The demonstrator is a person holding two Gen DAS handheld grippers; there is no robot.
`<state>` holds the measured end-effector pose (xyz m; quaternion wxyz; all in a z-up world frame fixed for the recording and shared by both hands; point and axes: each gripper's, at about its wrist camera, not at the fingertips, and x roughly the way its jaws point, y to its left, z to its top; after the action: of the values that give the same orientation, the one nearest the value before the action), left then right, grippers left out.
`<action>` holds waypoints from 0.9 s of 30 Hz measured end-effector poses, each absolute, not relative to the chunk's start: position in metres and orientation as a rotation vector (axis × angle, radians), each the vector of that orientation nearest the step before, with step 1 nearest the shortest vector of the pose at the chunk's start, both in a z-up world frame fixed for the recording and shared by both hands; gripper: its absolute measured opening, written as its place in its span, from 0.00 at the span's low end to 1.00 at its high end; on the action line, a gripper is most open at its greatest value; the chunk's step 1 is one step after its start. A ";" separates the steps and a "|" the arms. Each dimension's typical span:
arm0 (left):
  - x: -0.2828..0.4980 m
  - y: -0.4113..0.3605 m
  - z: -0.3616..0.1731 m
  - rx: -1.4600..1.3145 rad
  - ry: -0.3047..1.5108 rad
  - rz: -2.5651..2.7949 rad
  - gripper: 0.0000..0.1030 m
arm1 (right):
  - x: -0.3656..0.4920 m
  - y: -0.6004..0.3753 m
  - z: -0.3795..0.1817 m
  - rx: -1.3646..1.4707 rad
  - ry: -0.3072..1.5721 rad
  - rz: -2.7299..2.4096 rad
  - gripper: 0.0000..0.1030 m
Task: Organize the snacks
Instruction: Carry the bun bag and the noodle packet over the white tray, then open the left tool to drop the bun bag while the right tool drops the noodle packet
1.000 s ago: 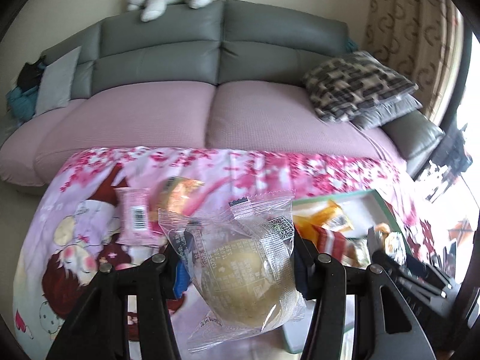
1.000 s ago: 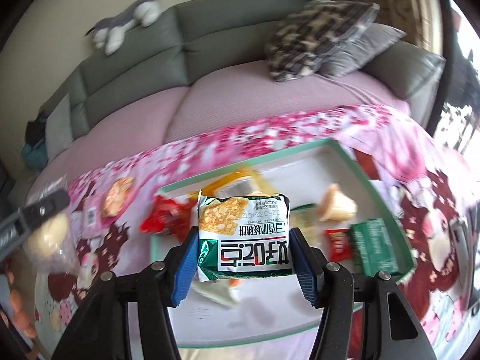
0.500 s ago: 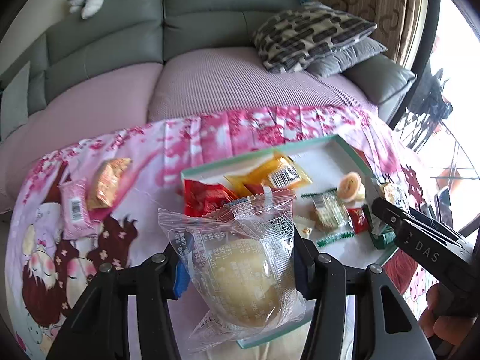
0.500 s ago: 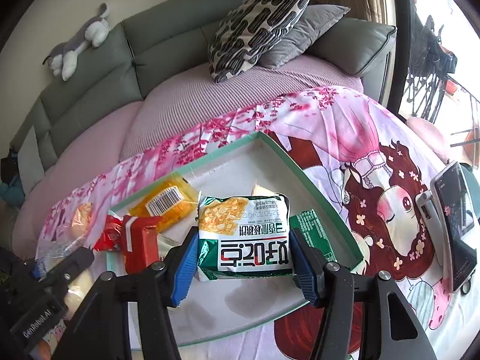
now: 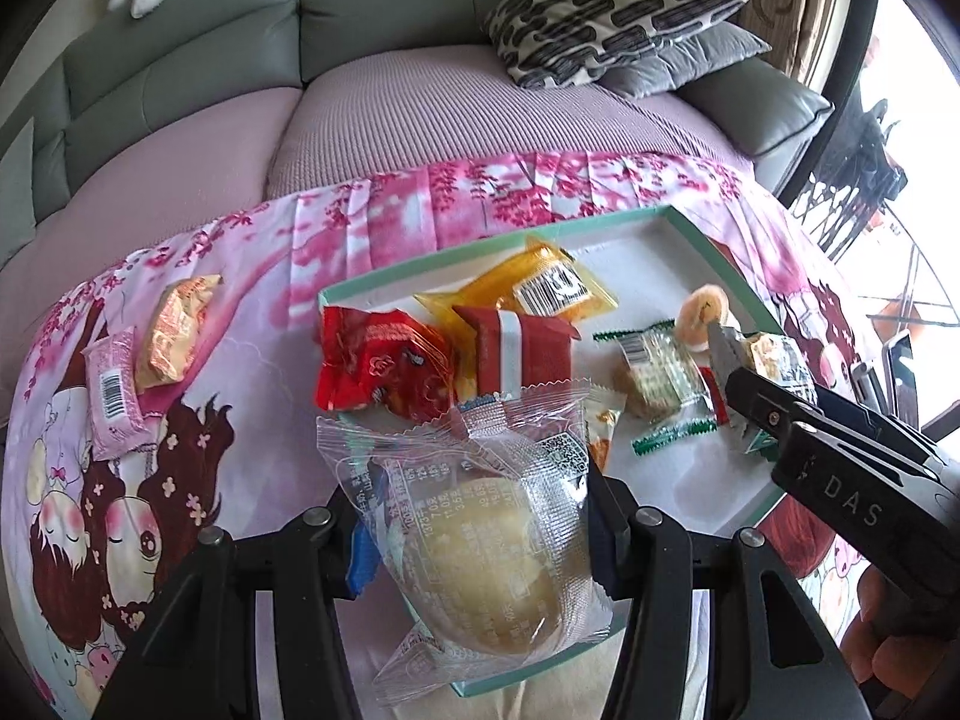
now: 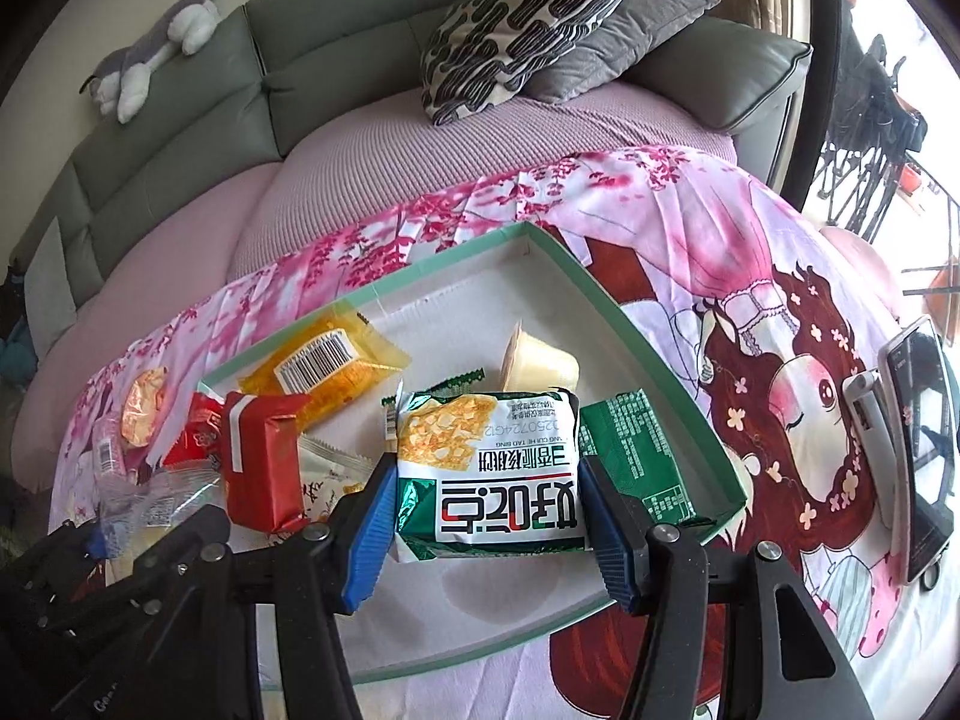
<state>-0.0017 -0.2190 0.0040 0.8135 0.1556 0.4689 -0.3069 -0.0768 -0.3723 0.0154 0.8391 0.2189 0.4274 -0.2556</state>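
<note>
While your left gripper [image 5: 474, 534] fingers pinch the bun [image 5: 480, 564] and right gripper [image 6: 489, 534] fingers pinch the green pack [image 6: 489, 468] above the tray [image 6: 630, 324], two snacks [image 5: 144, 354] wait near the table's far left corner.

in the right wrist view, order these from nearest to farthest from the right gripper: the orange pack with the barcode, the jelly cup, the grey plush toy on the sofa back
From the right gripper, shut on the green and white snack pack:
1. Jelly cup, in the tray just beyond the held pack.
2. Orange pack with the barcode, at the tray's far left.
3. Grey plush toy, on the sofa back, upper left.
</note>
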 end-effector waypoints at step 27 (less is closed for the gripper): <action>-0.003 -0.224 -0.004 0.359 1.053 -0.660 0.68 | -0.069 -0.369 0.002 0.438 0.993 -0.530 0.61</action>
<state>-0.0031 -0.2237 -0.0045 0.7982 0.1670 0.4904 -0.3074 -0.0685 -0.3687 0.0015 0.8232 0.2060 0.4667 -0.2491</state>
